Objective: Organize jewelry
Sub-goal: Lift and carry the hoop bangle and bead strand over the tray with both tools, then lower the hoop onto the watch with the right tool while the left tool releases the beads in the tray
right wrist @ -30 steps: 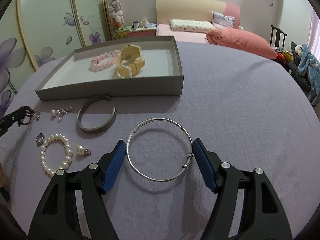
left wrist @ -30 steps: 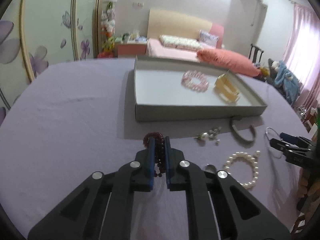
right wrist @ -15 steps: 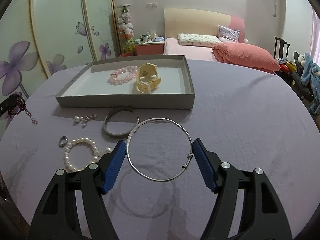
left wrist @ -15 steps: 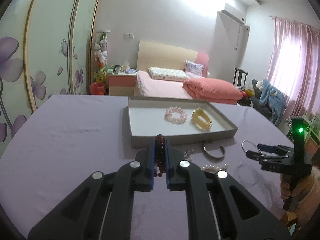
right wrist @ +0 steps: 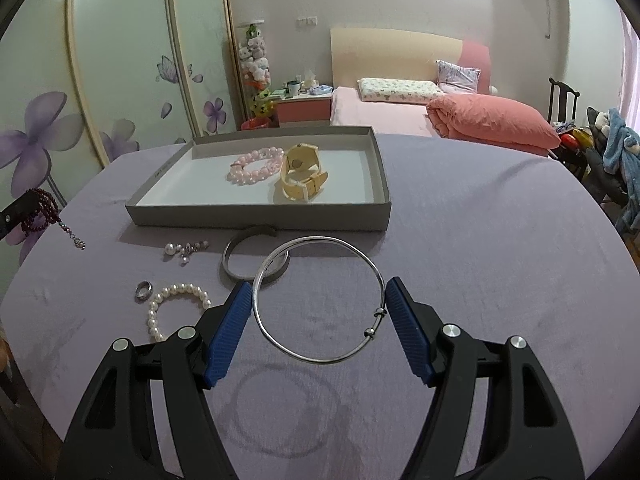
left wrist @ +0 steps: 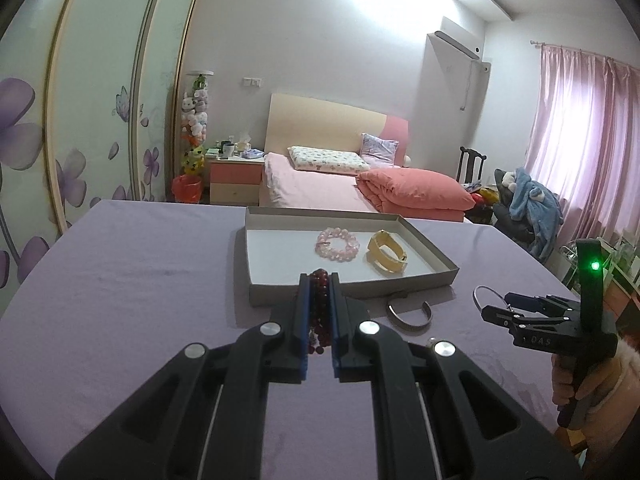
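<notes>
My left gripper [left wrist: 319, 280] is shut on a dark red bead bracelet [left wrist: 319, 308] and holds it above the purple table, just in front of the grey tray [left wrist: 352, 286]. The bracelet also shows at the left edge of the right wrist view [right wrist: 40, 212]. My right gripper [right wrist: 319, 300] is shut on a thin silver bangle [right wrist: 320, 300], held flat above the table; it also shows in the left wrist view [left wrist: 504, 308]. The tray [right wrist: 260, 216] holds a pink bead bracelet [right wrist: 256, 165] and a cream watch [right wrist: 303, 176].
On the table lie a grey open cuff [right wrist: 250, 258], pearl earrings [right wrist: 186, 248], a small ring [right wrist: 143, 290] and a pearl bracelet [right wrist: 176, 306]. A bed [right wrist: 440, 116] and a wardrobe with flower doors stand behind the table.
Both grippers have risen from the table with their pieces. The red bracelet and the silver bangle now hang clear of the cloth.
</notes>
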A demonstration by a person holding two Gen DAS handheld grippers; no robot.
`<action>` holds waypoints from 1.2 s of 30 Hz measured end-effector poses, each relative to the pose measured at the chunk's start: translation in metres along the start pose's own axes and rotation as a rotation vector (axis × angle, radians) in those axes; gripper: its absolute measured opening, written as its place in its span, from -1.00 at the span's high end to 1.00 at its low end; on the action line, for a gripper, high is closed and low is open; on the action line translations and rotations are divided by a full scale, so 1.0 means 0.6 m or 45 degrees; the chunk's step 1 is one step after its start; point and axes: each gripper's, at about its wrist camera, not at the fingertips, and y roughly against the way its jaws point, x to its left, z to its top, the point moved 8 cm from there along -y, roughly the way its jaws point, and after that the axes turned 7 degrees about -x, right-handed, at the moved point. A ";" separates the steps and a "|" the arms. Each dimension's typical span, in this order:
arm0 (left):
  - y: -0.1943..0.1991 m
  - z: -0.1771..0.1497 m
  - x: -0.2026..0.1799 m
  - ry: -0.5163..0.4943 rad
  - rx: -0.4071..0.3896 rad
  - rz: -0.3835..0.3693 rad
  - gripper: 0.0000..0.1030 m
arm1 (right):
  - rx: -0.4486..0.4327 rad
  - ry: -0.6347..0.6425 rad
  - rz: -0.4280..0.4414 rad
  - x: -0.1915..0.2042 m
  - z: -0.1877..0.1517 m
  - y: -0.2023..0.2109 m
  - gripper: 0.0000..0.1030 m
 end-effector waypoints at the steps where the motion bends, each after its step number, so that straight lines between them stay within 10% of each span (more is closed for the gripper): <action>1: -0.002 0.001 -0.001 0.001 -0.001 -0.002 0.82 | -0.013 0.000 -0.002 -0.001 0.005 0.002 -0.34; 36: -0.227 0.125 -0.013 0.012 -0.082 0.013 0.81 | -0.383 -0.020 -0.005 0.027 0.216 -0.090 -0.35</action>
